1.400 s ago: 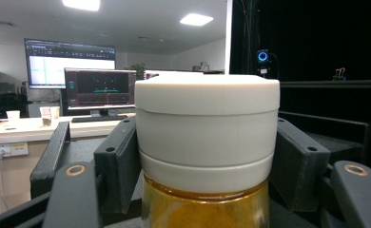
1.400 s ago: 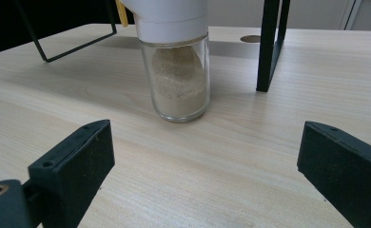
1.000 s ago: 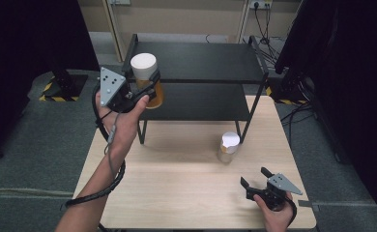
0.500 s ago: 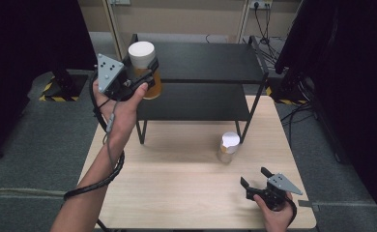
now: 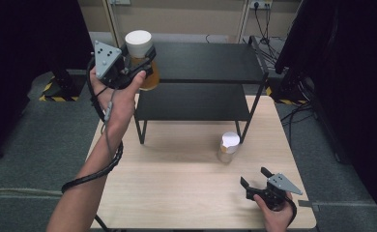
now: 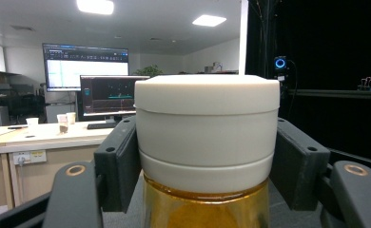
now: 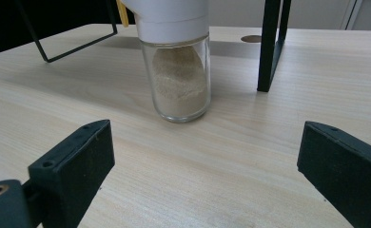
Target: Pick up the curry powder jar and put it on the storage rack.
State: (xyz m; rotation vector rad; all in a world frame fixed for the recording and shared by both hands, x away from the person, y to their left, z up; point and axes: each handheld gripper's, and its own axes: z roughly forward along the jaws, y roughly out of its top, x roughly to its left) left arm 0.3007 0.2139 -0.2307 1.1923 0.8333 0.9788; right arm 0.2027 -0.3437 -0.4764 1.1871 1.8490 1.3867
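A jar of amber liquid with a white lid [image 5: 140, 55] is held in the air at the left end of the black two-tier shelf [image 5: 210, 63], level with its top tier. My left gripper [image 5: 136, 60] is shut on the jar; in the left gripper view the jaws press both sides of its white lid [image 6: 206, 128]. A second jar [image 5: 228, 146], glass with beige powder and a white lid, stands on the wooden table [image 5: 177, 193] in front of the shelf. My right gripper [image 5: 255, 180] rests low near the table's front right, open, facing that powder jar [image 7: 179, 71] with nothing between its jaws.
The shelf's black legs [image 7: 270, 45] stand on the table just right of the powder jar. Its top tier and lower tier [image 5: 191, 101] are bare. Dark curtains flank the table; cables lie on the floor at the back right.
My left gripper has lifted the amber jar up and slightly back, from the lower tier's height to the top tier's level. The right gripper has not moved.
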